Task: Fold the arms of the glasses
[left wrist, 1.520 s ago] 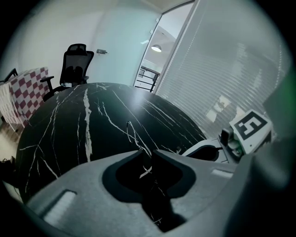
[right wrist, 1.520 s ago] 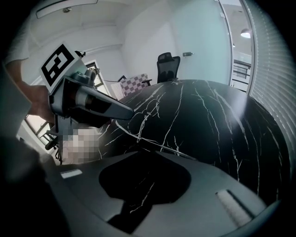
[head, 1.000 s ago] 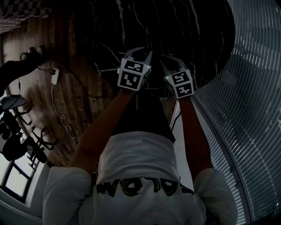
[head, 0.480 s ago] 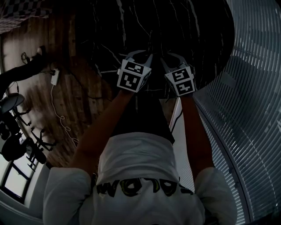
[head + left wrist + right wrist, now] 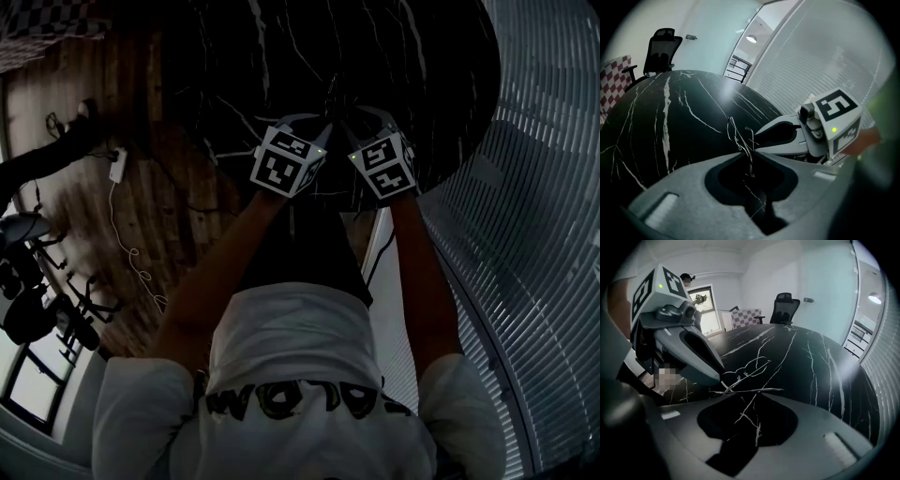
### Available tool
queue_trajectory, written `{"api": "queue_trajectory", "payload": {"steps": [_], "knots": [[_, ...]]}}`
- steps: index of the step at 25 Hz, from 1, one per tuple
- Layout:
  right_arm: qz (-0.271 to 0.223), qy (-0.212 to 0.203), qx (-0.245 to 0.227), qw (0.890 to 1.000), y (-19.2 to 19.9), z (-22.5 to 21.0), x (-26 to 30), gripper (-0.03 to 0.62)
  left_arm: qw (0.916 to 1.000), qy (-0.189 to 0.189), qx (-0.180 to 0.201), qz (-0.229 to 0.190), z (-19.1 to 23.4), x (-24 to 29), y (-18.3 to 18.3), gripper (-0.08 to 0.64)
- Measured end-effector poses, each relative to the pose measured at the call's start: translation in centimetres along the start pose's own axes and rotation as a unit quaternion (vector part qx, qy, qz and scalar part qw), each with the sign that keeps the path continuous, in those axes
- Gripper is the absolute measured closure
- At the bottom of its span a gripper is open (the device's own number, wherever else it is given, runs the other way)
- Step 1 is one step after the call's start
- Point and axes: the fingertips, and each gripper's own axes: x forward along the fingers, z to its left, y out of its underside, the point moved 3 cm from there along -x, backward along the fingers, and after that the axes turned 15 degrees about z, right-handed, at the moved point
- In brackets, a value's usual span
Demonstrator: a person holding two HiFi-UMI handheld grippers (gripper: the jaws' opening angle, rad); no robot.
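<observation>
On the black marble table (image 5: pixel 670 117), near its curved edge, a pair of thin wire glasses (image 5: pixel 738 378) rests between the two grippers, which point steeply down and sit close together. The left gripper (image 5: pixel 749 158) has just been closing its jaws, and they now pinch the wire frame, which rises out of the narrow gap between its tips. The right gripper (image 5: pixel 754 394) has just been opening; its jaws stand spread and press on nothing. One arm (image 5: pixel 761 390) of the glasses lies level across the table just beyond its tips, stretched out sideways from the frame. An office chair (image 5: pixel 661 49) stands at the far side of the table, and a wall of slatted blinds (image 5: pixel 544 234) runs along the person's right.
</observation>
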Motion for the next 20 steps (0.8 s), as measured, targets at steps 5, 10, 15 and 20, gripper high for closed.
{"api": "queue_trajectory", "payload": {"steps": [5, 10, 15, 20], "knots": [[0.008, 0.002, -0.023, 1.000, -0.1, 0.1, -0.1, 0.486, 0.9996, 0.022, 0.009, 0.013, -0.9, 0.4, 0.2, 0.512], [0.015, 0.009, -0.057, 0.998, -0.3, 0.2, -0.1, 0.486, 0.9991, 0.036, 0.014, 0.016, -1.5, 0.5, 0.1, 0.512], [0.020, 0.022, -0.091, 0.995, -0.3, 0.6, -0.1, 0.486, 0.9990, 0.040, 0.013, 0.017, -1.6, 0.5, 0.3, 0.512], [0.014, 0.021, -0.083, 0.996, -0.4, 0.5, 0.1, 0.486, 0.9995, 0.031, 0.005, 0.008, -1.0, 0.2, 0.4, 0.512]]}}
